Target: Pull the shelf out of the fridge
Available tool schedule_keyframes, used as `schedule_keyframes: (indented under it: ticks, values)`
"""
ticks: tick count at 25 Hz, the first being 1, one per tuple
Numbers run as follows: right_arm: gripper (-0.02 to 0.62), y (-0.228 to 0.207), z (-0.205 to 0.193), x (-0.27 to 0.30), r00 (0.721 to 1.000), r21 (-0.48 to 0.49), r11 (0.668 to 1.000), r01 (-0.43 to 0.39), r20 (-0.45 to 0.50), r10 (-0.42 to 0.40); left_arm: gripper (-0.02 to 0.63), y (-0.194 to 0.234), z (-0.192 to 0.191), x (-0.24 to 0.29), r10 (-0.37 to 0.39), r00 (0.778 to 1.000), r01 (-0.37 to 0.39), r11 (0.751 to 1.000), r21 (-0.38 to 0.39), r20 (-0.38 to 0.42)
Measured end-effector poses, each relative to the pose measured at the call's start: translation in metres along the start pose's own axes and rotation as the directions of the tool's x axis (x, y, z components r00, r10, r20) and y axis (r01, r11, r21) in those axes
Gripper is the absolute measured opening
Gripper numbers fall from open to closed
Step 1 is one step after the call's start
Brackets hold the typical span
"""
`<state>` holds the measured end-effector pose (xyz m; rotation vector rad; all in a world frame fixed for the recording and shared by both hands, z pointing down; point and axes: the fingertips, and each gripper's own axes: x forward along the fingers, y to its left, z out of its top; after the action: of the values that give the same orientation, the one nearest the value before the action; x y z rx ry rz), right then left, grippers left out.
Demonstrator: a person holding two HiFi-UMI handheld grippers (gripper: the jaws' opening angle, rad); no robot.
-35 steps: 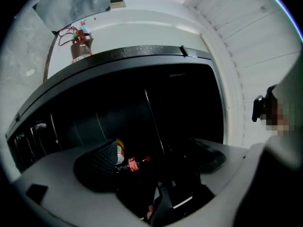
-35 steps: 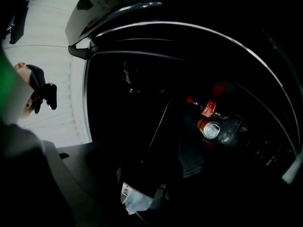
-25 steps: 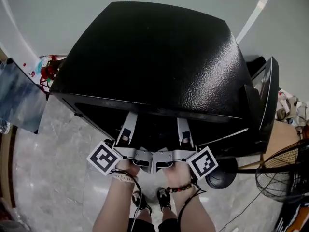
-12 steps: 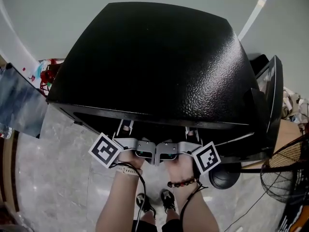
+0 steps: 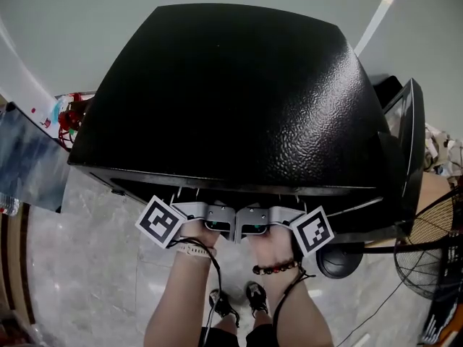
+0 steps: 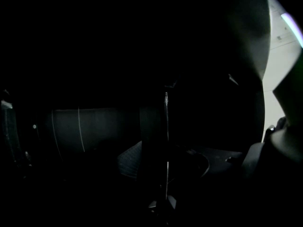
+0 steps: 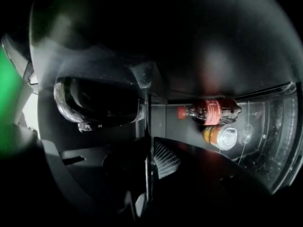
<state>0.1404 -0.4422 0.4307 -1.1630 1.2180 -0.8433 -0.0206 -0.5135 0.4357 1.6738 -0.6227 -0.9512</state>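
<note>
The black fridge (image 5: 231,100) stands with its door (image 5: 405,143) swung open at the right. Both grippers reach into its dark inside, only their bodies and marker cubes (image 5: 159,223) (image 5: 312,231) showing below the front edge in the head view. In the right gripper view the shelf's thin front edge (image 7: 147,126) runs between the jaws of my right gripper (image 7: 149,169), whose jaws have just been closing and whose ribbed pad (image 7: 165,160) lies against it. The left gripper (image 6: 165,164) has also been closing, with the shelf edge (image 6: 166,126) between its jaws; darkness hides whether its pad (image 6: 130,160) touches it.
A red-capped cola bottle (image 7: 213,110) and an orange can (image 7: 222,136) sit in the door rack. A thermostat housing (image 7: 94,103) is close by the right gripper. A floor fan (image 5: 434,244) and a dark round object (image 5: 336,260) stand right of the fridge; clutter (image 5: 65,114) lies left.
Both grippers have pushed deeper into the fridge; their jaws, visible below the front edge a second ago, are now hidden under the fridge top.
</note>
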Motion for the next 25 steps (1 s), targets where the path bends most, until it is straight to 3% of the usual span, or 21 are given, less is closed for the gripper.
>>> schedule_keyframes:
  ticks: [2, 3, 25]
  values:
    - [0.054, 0.001, -0.001, 0.0, 1.0, 0.004, 1.0, -0.008, 0.0, 0.008, 0.085, -0.008, 0.001, 0.001, -0.034, 0.999, 0.034, 0.999, -0.001, 0.001]
    - [0.054, 0.0, 0.0, -0.001, 1.0, 0.002, 1.0, -0.008, -0.001, 0.008, 0.064, -0.01, 0.001, 0.001, -0.044, 0.999, 0.044, 0.999, -0.005, 0.003]
    - [0.041, 0.009, -0.008, -0.043, 0.997, 0.027, 0.997, 0.067, -0.045, -0.065, 0.041, -0.022, -0.008, -0.044, 0.046, 0.998, -0.043, 0.998, -0.054, 0.053]
